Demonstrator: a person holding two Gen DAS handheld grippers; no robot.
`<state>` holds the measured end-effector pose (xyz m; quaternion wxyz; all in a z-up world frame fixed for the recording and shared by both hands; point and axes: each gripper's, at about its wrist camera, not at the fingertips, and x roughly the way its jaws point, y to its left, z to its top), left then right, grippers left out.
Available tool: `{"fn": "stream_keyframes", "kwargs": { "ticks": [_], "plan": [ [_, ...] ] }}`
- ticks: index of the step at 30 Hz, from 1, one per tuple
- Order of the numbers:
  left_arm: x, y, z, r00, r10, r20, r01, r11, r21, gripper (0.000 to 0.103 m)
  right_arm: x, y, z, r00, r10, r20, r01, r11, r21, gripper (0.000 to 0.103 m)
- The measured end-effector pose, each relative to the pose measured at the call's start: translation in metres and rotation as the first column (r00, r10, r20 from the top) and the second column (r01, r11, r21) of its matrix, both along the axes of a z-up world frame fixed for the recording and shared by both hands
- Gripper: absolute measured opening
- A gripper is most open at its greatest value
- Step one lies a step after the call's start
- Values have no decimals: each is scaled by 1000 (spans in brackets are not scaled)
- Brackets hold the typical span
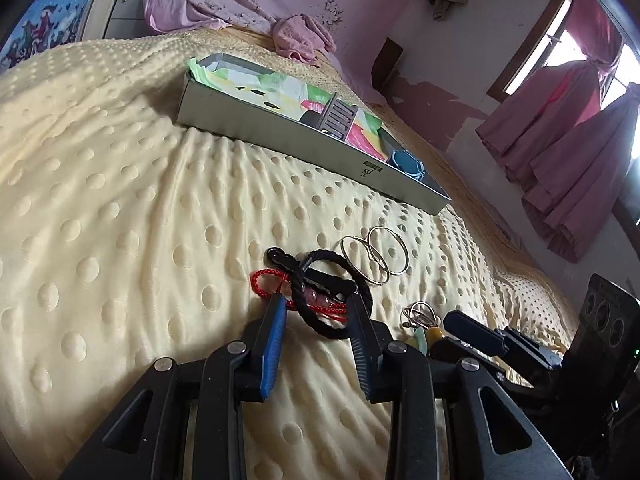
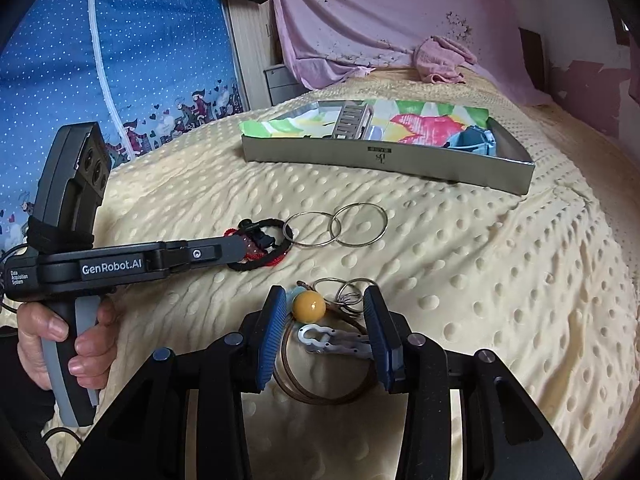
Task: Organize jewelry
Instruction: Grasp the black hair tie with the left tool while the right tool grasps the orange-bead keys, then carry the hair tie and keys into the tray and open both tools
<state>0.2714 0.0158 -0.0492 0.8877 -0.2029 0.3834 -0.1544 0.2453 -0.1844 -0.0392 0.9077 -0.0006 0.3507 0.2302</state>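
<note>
On the cream dotted blanket, my left gripper (image 1: 316,300) is shut on a tangle of bracelets: a black braided bracelet (image 1: 326,332) and a red cord (image 1: 260,280) with pink beads, which reach from pad to pad. Two thin metal hoops (image 1: 407,254) lie just beyond. In the right wrist view the left gripper (image 2: 244,246) comes in from the left. My right gripper (image 2: 325,294) is shut on a keychain bundle with a yellow bead (image 2: 308,306), metal rings (image 2: 348,292), a white clasp (image 2: 332,340) and a brown cord loop (image 2: 320,398). A grey tin box (image 2: 360,156) stands farther back.
The tin (image 1: 280,132) holds colourful paper, a black slotted holder (image 1: 338,118) and a blue hexagonal piece (image 1: 406,162). A pink towel (image 2: 440,60) lies at the head of the bed. A person's hand (image 2: 60,340) grips the left handle. The bed's edge runs along the right.
</note>
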Motion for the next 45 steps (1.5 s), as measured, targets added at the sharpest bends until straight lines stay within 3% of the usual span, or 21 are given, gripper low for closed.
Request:
{"fn": "stream_keyframes", "kwargs": {
  "ticks": [2,5,7,13,17,29,36,41,45],
  "plan": [
    [3,1,-3,1000,12,-14,-12,1000,1,16,1,3,-1,1000,10,-6,-10,1000,-5,36],
    [4,5,-7,999,22,-35,-23,1000,-17,7,4,6,-3,1000,20,-17,-20,1000,-11,32],
    [3,6,-7,999,28,-30,-29,999,-22,6,4,7,-3,1000,20,-18,-20,1000,-13,31],
    [-13,2,2,1000,5,19,-5,1000,-7,6,4,7,-2,1000,27,-13,-27,1000,-2,16],
    [-23,0,8,999,-12,40,12,1000,-10,6,-1,-1,3,1000,22,9,-22,999,40,16],
    [-43,-8,48,987,-25,161,26,1000,-2,6,-9,-48,24,996,-64,60,45,959,281,16],
    [-19,-12,68,965,64,255,-70,997,15,5,17,-52,43,983,-136,126,96,954,283,16],
    [17,-7,75,950,160,269,-174,984,28,5,54,-51,60,971,-163,175,111,956,271,16],
    [54,1,74,944,200,262,-215,976,32,6,97,-49,62,970,-179,165,129,952,276,16]
  ]
}}
